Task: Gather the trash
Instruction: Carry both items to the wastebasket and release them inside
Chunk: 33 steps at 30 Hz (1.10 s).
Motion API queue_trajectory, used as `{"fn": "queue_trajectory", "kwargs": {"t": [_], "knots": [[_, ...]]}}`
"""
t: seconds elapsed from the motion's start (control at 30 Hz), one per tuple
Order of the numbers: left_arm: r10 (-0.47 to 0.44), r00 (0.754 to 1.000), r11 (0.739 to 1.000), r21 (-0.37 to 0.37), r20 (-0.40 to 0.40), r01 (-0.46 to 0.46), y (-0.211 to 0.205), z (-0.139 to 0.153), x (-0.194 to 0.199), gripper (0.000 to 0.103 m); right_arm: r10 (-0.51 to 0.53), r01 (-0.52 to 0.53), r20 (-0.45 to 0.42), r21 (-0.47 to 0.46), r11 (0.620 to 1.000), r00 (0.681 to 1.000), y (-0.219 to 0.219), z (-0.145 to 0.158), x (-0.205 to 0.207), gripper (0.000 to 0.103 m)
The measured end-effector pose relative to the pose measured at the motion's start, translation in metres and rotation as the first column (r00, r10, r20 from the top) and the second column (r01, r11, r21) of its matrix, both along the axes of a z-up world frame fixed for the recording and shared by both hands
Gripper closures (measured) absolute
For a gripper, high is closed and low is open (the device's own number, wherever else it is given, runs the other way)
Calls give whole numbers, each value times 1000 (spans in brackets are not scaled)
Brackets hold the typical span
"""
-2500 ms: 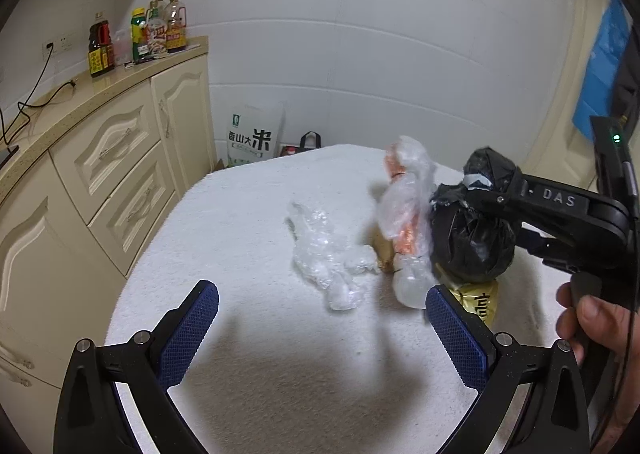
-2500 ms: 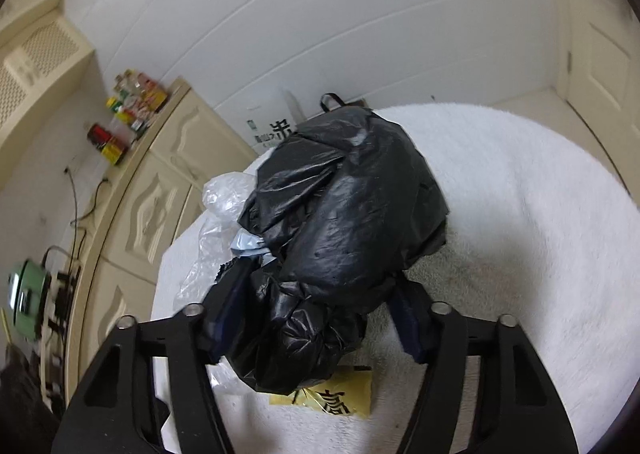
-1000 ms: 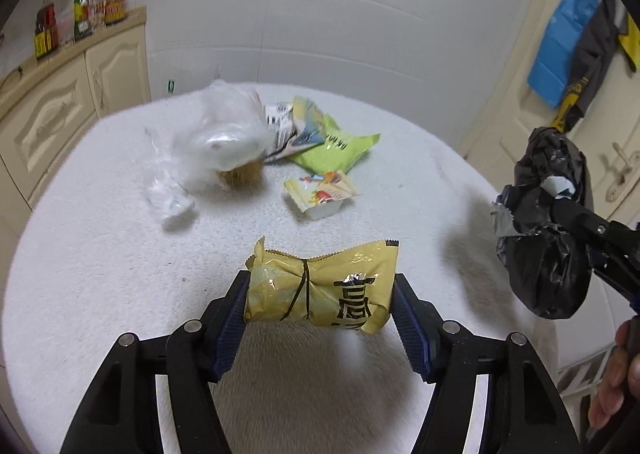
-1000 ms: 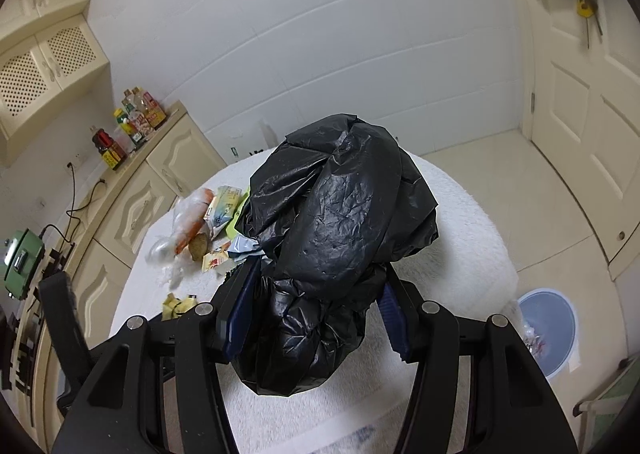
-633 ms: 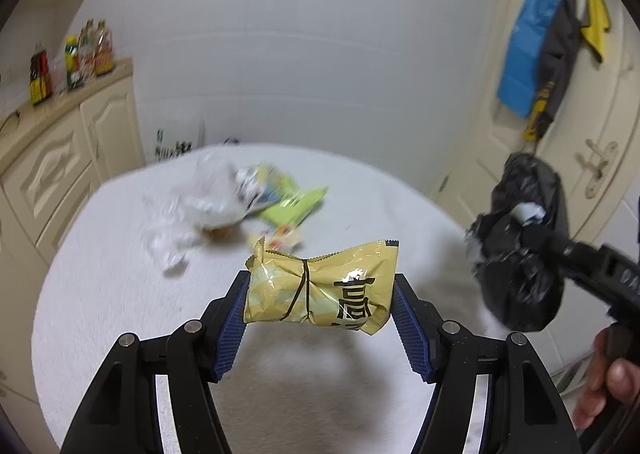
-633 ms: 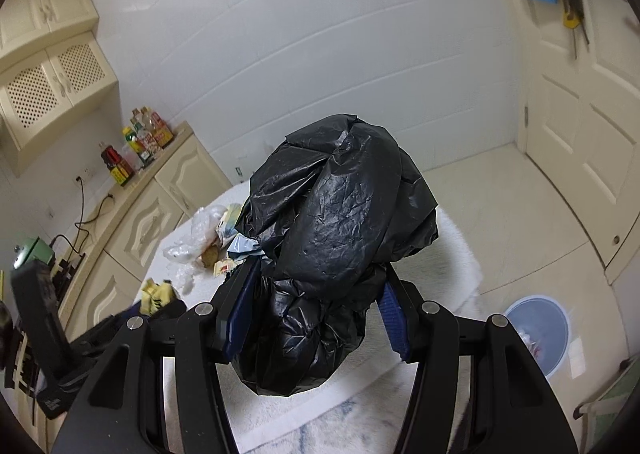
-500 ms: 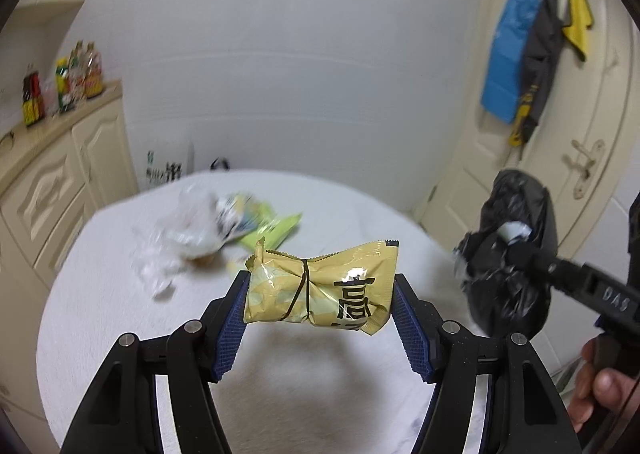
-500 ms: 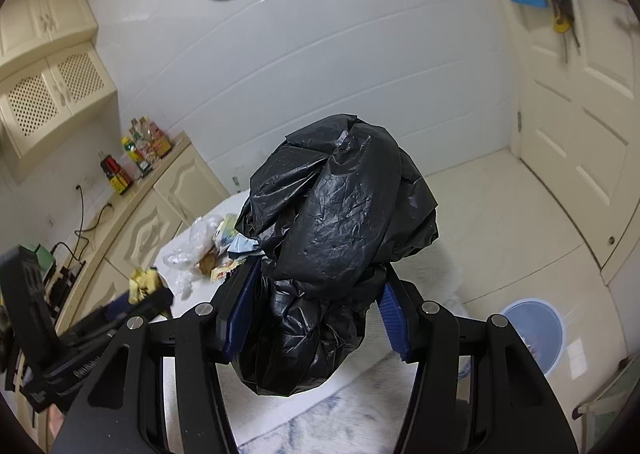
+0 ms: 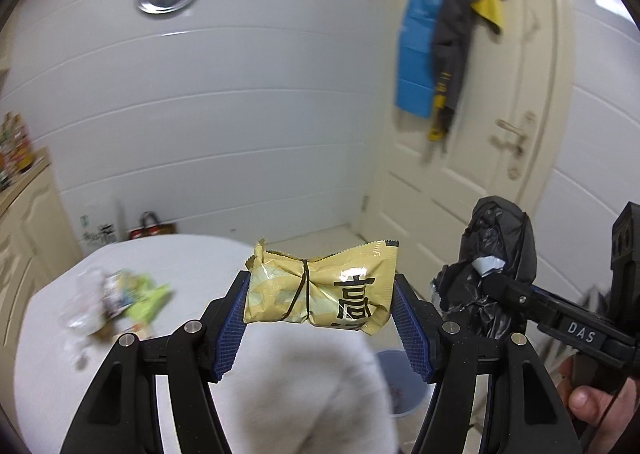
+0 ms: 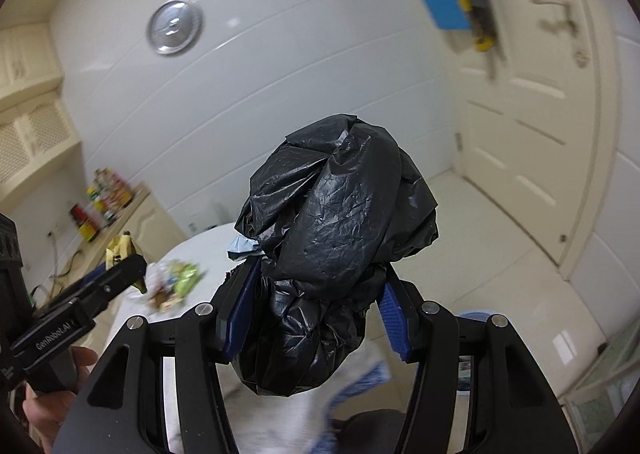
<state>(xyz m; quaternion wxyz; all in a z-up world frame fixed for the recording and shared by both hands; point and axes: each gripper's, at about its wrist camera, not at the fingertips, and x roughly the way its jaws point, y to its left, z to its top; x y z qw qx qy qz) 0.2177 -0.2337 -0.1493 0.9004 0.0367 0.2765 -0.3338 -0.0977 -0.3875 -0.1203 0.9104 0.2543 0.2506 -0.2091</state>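
Note:
My left gripper is shut on a yellow snack wrapper with black characters and holds it in the air past the table's edge. My right gripper is shut on a crumpled black trash bag. In the left wrist view the black bag hangs at the right in the right gripper. In the right wrist view the yellow wrapper shows at the left in the left gripper. A blue-rimmed trash bin stands on the floor below the wrapper, partly hidden by the table.
The white-clothed round table holds several wrappers and clear plastic at its left. Cream cabinets stand at the left. A door with hung cloths is at the right. The tiled floor lies beyond the table.
Both grippers have lifted off the table and swung right toward the door and floor, each carrying its load. The table's trash now lies farther left and lower in view.

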Motion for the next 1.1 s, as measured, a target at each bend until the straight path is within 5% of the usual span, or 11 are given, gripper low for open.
{"fn": "queue_trajectory", "kwargs": {"t": [0.37, 0.63, 0.97, 1.03, 1.1], "knots": [[-205, 964, 968, 114, -169, 225, -140, -67, 37, 40, -216, 226, -125, 70, 972, 968, -97, -62, -59, 46], [-231, 913, 924, 219, -336, 314, -220, -144, 63, 40, -264, 307, -241, 163, 938, 934, -157, -140, -65, 46], [-214, 862, 866, 320, -459, 385, -301, -200, 117, 38, -256, 351, -341, 258, 900, 905, -211, -223, -56, 44], [-199, 860, 850, 354, -470, 390, -323, -208, 128, 33, -249, 364, -371, 283, 887, 895, -220, -241, -52, 41], [-179, 869, 844, 382, -461, 376, -331, -212, 135, 18, -252, 384, -391, 306, 871, 885, -224, -253, -52, 30]]}}
